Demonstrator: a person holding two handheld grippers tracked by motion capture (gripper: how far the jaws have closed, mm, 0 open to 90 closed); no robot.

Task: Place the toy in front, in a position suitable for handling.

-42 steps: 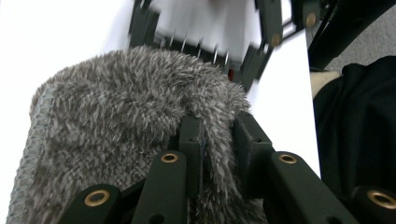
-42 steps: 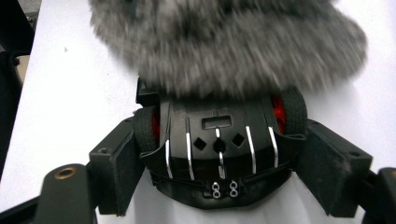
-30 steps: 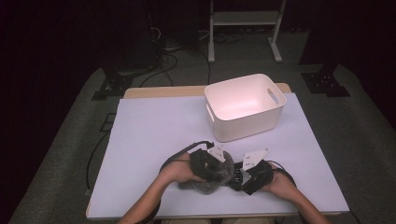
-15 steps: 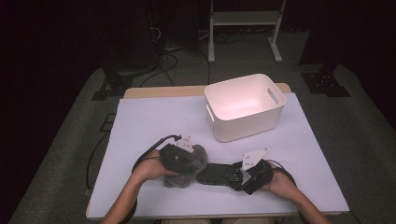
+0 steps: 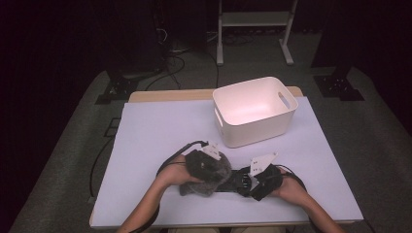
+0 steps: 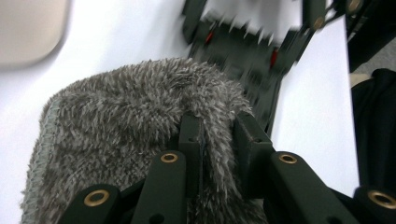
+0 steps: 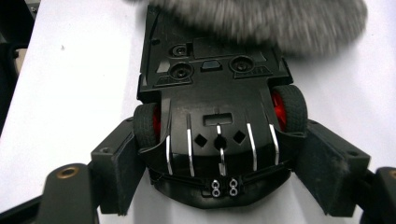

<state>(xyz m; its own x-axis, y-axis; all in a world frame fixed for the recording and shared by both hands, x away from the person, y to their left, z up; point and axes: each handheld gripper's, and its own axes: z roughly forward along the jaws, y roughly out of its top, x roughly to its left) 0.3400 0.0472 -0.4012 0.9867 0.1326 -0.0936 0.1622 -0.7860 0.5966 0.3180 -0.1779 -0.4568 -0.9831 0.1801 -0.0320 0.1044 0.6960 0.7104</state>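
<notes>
Left tongs (image 6: pixel 217 140): clamped on a fold of grey fuzzy cloth (image 5: pixel 206 170), near tabletop (image 5: pixel 155 131) front edge. Right tongs (image 7: pixel 217 168): closed against black toy car (image 7: pixel 217 116), underside up, wheels red-hubbed. White bin (image 5: pixel 255 110): beyond, apart.

Left gripper (image 6: pixel 217 135) fingers pinch grey fur; right gripper (image 7: pixel 219 175) fingers clamp a black car.

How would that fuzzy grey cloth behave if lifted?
The fuzzy grey cloth would probably droop limply, since it bunches between the left gripper fingers. Its fluffy pile suggests it is light and unlikely to slip.
</notes>
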